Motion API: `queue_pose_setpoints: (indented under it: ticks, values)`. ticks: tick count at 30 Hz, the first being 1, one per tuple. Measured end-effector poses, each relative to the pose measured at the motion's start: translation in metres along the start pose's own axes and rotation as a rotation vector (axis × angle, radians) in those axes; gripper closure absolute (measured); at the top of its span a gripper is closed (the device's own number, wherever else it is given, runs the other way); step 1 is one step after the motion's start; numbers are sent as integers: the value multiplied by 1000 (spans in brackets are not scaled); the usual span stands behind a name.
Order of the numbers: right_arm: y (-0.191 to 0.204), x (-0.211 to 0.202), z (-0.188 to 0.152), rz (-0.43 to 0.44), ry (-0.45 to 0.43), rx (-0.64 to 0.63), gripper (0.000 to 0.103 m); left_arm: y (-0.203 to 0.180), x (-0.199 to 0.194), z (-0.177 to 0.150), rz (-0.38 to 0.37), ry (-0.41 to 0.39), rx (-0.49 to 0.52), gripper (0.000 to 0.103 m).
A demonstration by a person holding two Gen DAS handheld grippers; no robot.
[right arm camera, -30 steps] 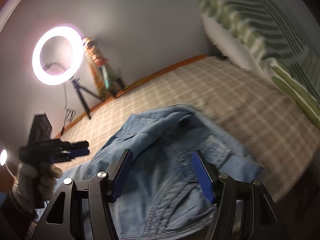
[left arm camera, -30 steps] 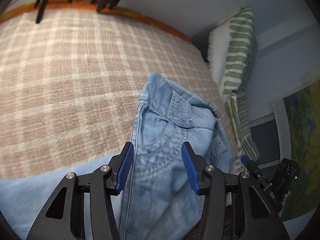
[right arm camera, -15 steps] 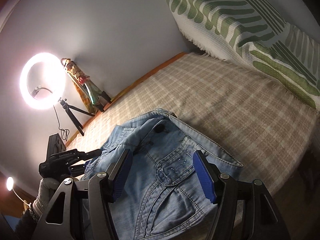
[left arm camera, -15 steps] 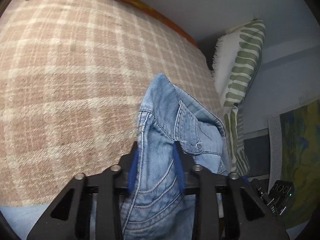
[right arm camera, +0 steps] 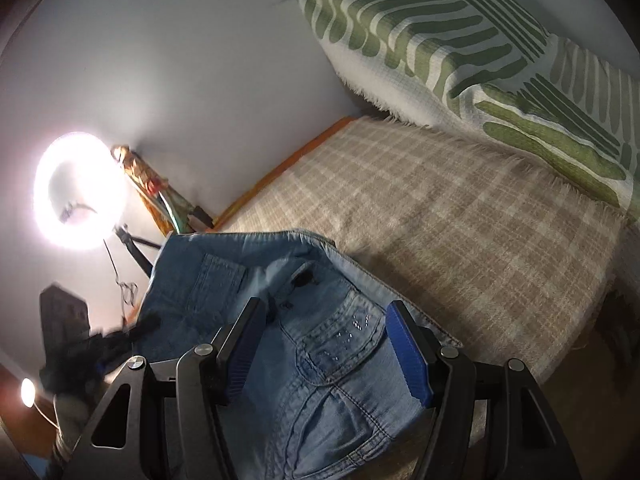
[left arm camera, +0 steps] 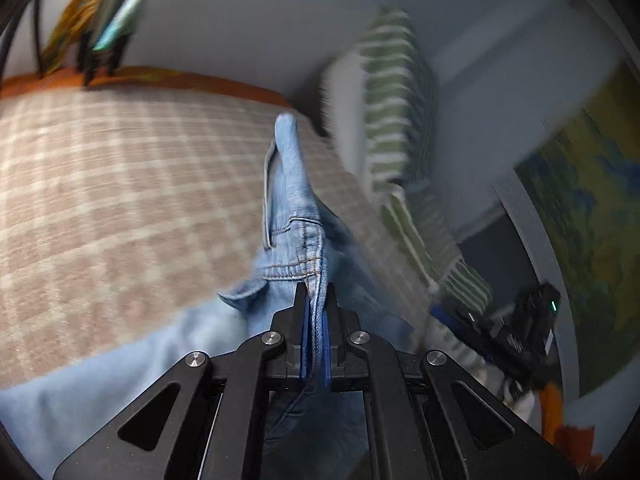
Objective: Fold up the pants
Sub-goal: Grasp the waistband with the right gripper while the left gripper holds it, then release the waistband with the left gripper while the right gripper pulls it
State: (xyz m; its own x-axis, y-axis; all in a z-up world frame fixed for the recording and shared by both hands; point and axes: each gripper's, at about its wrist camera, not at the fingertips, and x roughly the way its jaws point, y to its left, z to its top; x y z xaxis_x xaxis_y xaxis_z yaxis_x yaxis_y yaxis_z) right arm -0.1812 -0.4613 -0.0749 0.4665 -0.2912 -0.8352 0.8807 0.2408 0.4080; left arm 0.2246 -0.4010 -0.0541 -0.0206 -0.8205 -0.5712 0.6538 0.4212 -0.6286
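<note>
Left wrist view: left gripper (left arm camera: 315, 312) just clamped onto waistband of light blue jeans (left arm camera: 294, 216), denim lifted above plaid blanket (left arm camera: 120, 184). Right gripper (right arm camera: 326, 344) gaping wide over jeans' pocket area, pads not pressing. Striped pillow (right arm camera: 460, 48) behind.

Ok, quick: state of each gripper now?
Left gripper: just closed, shut on the jeans waistband.
Right gripper: open above the jeans, holding nothing.

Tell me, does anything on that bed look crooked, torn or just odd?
Nothing looks torn or spilled. The light blue denim pants lie bunched at the edge of the beige checked blanket, one fold pinched up by the left tool. The right tool is open above them. The green striped pillows lean against the wall.
</note>
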Motion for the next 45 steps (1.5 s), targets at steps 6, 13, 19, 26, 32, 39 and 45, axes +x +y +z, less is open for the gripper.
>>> queue_pose_setpoints:
  ticks: [6, 13, 19, 26, 32, 39, 45]
  values:
    - [-31, -6, 9, 157, -20, 165, 37, -70, 43, -47, -35, 139, 245, 100]
    - [-61, 1, 6, 157, 14, 273, 37, -74, 105, -89, 11, 288, 305, 100]
    - [-62, 18, 4, 70, 93, 227, 37, -77, 99, -86, 15, 268, 307, 100]
    - [-39, 39, -5, 46, 188, 118, 78, -89, 98, -94, 28, 256, 334, 100]
    - [-14, 31, -10, 10, 154, -25, 95, -92, 95, -107, 58, 307, 328, 88]
    - [0, -5, -9, -91, 46, -170, 98, -71, -6, -112, 110, 167, 329, 77]
    - [-20, 33, -26, -243, 211, -190, 98, -17, -43, -134, 274, 197, 273, 77]
